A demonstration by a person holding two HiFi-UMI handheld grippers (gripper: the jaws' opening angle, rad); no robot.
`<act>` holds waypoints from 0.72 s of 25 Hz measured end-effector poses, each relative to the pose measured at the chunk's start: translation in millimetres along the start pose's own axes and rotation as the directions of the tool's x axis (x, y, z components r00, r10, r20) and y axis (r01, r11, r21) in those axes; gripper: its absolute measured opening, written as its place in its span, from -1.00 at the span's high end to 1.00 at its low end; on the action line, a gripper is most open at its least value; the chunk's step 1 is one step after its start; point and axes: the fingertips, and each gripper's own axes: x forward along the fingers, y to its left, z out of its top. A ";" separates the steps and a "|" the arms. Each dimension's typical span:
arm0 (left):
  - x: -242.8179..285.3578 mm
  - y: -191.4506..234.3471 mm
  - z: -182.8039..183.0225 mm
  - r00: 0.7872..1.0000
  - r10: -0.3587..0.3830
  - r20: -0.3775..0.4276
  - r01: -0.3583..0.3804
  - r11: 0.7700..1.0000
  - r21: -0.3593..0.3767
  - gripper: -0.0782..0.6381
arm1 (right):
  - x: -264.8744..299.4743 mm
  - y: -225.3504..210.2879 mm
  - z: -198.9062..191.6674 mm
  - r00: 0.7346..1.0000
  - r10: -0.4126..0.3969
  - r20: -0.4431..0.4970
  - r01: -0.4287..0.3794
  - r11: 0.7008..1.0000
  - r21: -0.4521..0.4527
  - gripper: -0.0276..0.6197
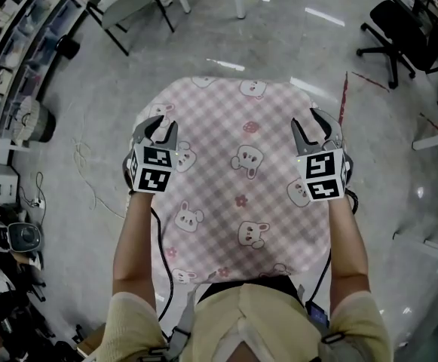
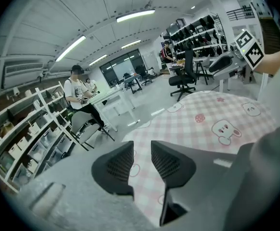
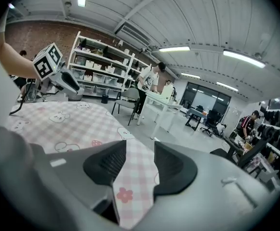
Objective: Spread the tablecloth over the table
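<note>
A pink checked tablecloth [image 1: 241,194] printed with bunnies and flowers lies flat over the table and hides it completely. My left gripper [image 1: 160,130] hovers over the cloth's left edge near the far corner. In the left gripper view the left gripper [image 2: 142,146] has a narrow gap between its pads, and the tablecloth [image 2: 212,114] shows below through it. My right gripper [image 1: 317,130] is over the cloth's right edge. In the right gripper view the right gripper [image 3: 140,146] has its jaws wider apart, with the tablecloth [image 3: 67,121] lying beneath them and not pinched.
Storage shelving [image 1: 15,51] lines the left wall, with a round bin [image 1: 34,119] and a loose cable [image 1: 83,164] on the floor beside it. Black office chairs [image 1: 399,29] stand at the far right. A seated person [image 2: 79,97] and a standing person [image 3: 147,83] are farther off.
</note>
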 end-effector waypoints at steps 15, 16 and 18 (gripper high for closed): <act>-121.5 -34.5 -27.3 0.997 0.042 0.067 -0.036 0.995 -0.088 0.58 | -95.9 46.8 -15.1 1.000 0.005 -0.025 -0.002 0.994 0.108 0.46; -128.4 -36.1 -32.0 0.997 0.046 0.067 -0.039 0.994 -0.099 0.58 | -100.0 50.8 -16.2 1.000 0.007 -0.027 -0.004 0.994 0.113 0.46; -142.6 -40.1 -42.9 0.997 0.053 0.064 -0.045 0.990 -0.131 0.58 | -108.4 58.1 -18.2 1.000 0.012 -0.028 -0.008 0.992 0.124 0.47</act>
